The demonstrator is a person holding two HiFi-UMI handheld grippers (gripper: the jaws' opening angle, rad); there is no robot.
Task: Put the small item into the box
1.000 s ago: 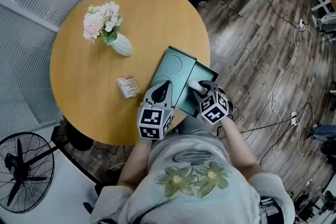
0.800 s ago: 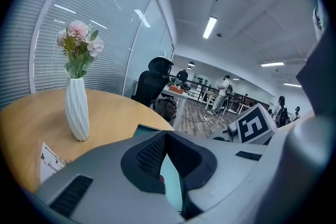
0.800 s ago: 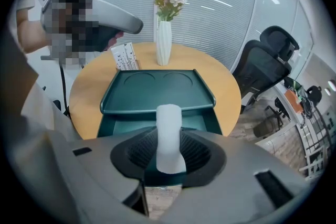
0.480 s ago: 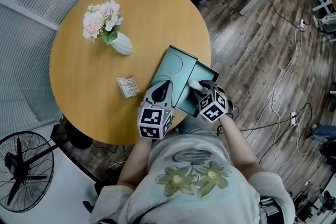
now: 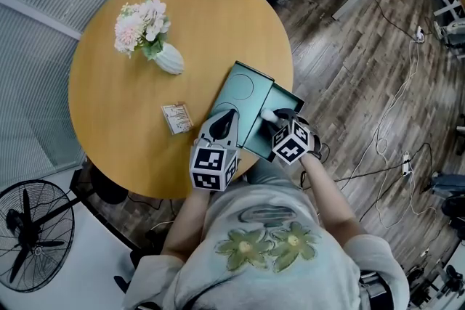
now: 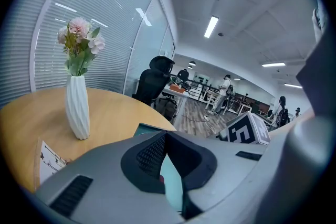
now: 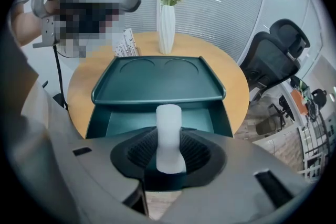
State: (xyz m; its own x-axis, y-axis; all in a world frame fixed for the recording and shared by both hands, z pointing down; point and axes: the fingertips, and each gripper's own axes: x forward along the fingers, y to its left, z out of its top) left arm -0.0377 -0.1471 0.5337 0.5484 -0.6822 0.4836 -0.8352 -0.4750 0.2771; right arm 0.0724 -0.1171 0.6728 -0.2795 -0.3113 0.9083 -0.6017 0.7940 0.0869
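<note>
A teal box (image 5: pixel 243 92) lies at the near right edge of the round wooden table (image 5: pixel 116 112), with its drawer (image 5: pixel 283 104) pulled out toward the table's edge. My right gripper (image 5: pixel 275 117) is shut on a small white cylinder (image 5: pixel 268 115) just over that drawer. In the right gripper view the cylinder (image 7: pixel 168 134) stands upright between the pads (image 7: pixel 195 152), in front of the drawer (image 7: pixel 128 120) and the box top (image 7: pixel 157 78). My left gripper (image 5: pixel 224 123) rests at the box's near left edge, and a teal edge (image 6: pixel 170 186) fills its narrow jaw gap.
A white vase of pink flowers (image 5: pixel 166 58) stands at the table's far left. A small printed card (image 5: pixel 176 120) lies left of the box. The table's edge runs just under both grippers. A floor fan (image 5: pixel 29 236) and cables are on the floor around.
My right gripper has crept slightly up and to the left with the white cylinder. The left gripper and the box have stayed put.
</note>
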